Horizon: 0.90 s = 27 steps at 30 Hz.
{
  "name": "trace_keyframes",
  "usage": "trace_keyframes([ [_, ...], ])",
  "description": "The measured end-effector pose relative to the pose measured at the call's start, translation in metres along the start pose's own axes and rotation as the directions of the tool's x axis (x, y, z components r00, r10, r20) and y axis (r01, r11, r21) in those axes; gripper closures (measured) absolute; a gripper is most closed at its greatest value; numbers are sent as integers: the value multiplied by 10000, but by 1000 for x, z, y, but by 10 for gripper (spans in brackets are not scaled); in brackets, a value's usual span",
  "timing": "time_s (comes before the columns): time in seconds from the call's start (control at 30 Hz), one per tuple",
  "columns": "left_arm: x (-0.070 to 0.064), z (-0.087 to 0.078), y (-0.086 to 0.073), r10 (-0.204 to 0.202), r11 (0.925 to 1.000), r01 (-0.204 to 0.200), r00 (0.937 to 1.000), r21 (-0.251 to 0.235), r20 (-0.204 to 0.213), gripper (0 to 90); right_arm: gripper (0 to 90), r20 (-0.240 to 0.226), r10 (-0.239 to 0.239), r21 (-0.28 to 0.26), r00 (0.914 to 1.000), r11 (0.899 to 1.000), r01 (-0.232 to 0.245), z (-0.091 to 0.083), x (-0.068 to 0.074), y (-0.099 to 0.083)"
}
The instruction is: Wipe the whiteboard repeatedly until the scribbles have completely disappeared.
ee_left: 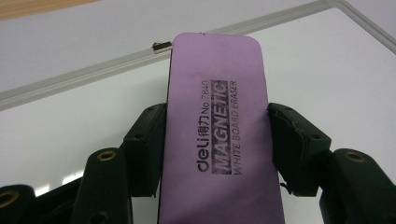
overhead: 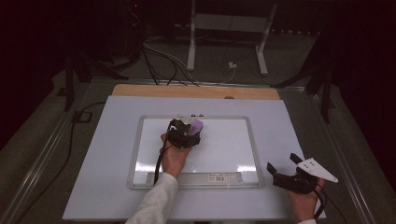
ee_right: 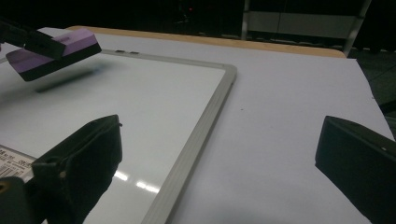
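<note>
Purple magnetic whiteboard eraser (ee_left: 217,126), printed "deli No 7840 MAGNETIC WHITE BOARD ERASER", sits lengthwise between the two black jaws of the left gripper (ee_left: 217,140). Jaws press its long sides; printed face up toward the gripper camera, far end projecting well past the jaw tips. In the right gripper view the eraser (ee_right: 51,51) hangs tilted above the whiteboard (ee_right: 140,107), a blurred shadow on the board under it; I cannot tell whether any edge touches the surface.

Relative to the whiteboard (overhead: 224,140): the eraser (overhead: 197,125) is over the upper middle area, near the far frame rail, with the left gripper (overhead: 187,133) just on the near side of it. The left hand (overhead: 173,156) is over the board's centre-left.

Right gripper (overhead: 285,169) is off the whiteboard, just beyond its near right corner, over the white table cover (overhead: 93,186). Jaws spread wide, nothing between them; the right gripper view shows bare cover in the gap.
</note>
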<state>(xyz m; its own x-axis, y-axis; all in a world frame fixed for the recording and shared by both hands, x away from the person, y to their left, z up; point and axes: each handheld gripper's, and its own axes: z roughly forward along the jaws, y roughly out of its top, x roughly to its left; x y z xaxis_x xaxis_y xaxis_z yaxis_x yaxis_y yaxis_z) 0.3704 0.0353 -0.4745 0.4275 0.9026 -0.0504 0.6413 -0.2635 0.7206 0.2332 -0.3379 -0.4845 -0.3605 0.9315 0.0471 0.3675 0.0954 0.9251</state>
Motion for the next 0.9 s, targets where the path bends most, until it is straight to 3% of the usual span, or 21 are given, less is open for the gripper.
trace_keyframes([
  [0.9, 15, -27, -12, -58, 9993, 45, 9993, -362, -364, 419, 10, 3, -1, 12, 10000, 10000, 1, 0, 0, 0],
])
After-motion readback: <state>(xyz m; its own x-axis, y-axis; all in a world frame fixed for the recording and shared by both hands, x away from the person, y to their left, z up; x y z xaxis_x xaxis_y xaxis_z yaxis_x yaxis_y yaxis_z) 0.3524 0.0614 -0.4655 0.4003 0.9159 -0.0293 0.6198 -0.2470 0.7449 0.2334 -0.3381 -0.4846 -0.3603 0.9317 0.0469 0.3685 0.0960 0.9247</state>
